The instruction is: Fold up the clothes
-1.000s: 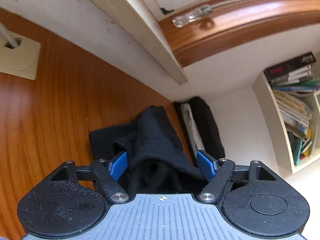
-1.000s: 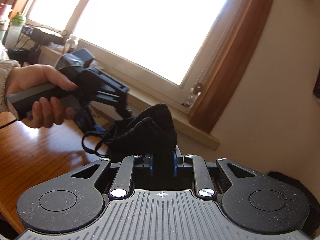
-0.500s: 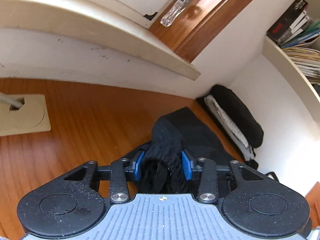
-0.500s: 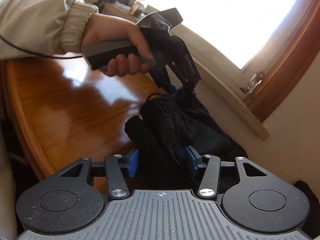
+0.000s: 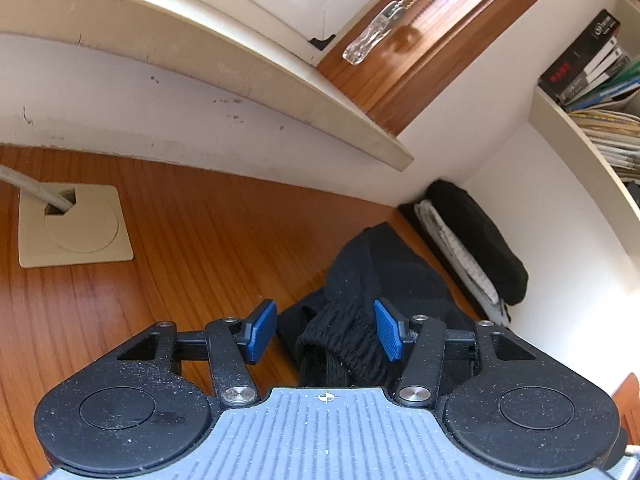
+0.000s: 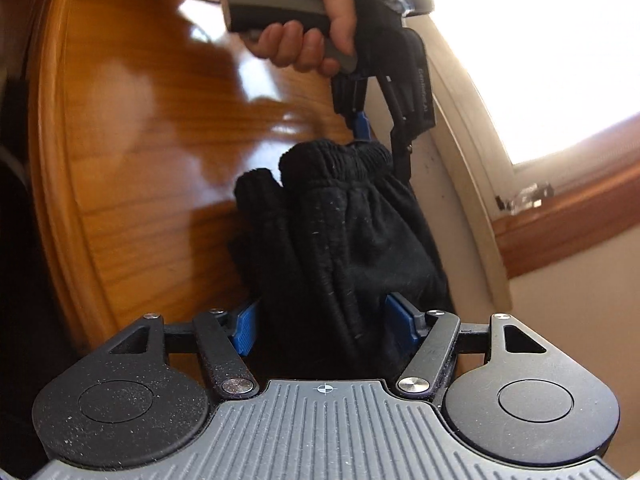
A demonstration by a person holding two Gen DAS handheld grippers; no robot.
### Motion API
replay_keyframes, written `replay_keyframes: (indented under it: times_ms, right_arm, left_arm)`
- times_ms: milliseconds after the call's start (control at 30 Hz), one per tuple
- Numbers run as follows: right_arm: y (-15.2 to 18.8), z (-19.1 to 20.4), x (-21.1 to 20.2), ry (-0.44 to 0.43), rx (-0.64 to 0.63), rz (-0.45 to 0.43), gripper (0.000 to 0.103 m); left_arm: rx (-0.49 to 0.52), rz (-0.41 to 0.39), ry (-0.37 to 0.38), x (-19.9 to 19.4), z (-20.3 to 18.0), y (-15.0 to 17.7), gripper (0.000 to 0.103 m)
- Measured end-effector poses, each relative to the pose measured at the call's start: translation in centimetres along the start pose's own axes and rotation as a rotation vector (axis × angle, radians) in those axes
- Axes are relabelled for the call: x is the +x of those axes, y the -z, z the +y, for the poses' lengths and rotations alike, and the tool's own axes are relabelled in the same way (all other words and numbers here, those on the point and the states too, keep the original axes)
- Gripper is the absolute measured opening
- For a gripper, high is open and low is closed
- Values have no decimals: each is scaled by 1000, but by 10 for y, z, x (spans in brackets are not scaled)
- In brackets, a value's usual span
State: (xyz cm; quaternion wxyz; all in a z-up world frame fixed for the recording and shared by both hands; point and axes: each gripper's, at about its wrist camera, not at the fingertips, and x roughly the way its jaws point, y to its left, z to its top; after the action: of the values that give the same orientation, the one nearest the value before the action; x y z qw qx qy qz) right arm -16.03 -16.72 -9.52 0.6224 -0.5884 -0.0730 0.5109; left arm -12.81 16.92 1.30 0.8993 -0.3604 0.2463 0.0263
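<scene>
A black garment (image 5: 372, 280) lies bunched on the wooden table (image 5: 180, 240), its ribbed band toward me. My left gripper (image 5: 324, 332) is open around that band, the blue pads (image 5: 260, 332) standing apart from the cloth on the left side. In the right wrist view the same garment (image 6: 352, 232) shows its gathered waistband at the far end. My right gripper (image 6: 324, 324) is open, its fingers wide on either side of the near end of the cloth. A hand (image 6: 304, 36) holds the left gripper (image 6: 380, 128) just over the waistband.
A folded stack of dark and white clothes (image 5: 476, 240) sits in the corner by the wall. A beige cable plate (image 5: 72, 224) is set into the table at left. The window sill (image 5: 240, 80) overhangs the back. The table's rounded edge (image 6: 60, 200) runs at left.
Both grippers have let go of the black garment: the left one went from shut on it to open, the right one opened wider. The garment now rests lower on the table.
</scene>
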Motion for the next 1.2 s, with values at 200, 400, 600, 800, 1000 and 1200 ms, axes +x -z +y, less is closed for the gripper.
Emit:
replay_keyframes:
  times_ms: [200,400,600,800,1000,1200]
  right_arm:
    - [-5,-4,11,-12,-5,32,28]
    - [10,-87,-10,32,567,-96,19]
    - [33,-136,-11,17,848,-152,19]
    - [53,-151,-8,34,1046,-178,19]
    - [71,-170,2,68,1183,-178,19]
    - [83,-173,3,75,1240,-196,19]
  left_arm:
    - [-7,12,4,1,2,2,57]
    - [-38,-35,14,-7,4,-1,64]
    - [-78,-76,32,-14,6,-4,66]
    - [-227,-92,45,-19,23,-7,67]
    - [-381,-112,123,-30,19,11,69]
    - [-636,-146,232,-22,0,41,76]
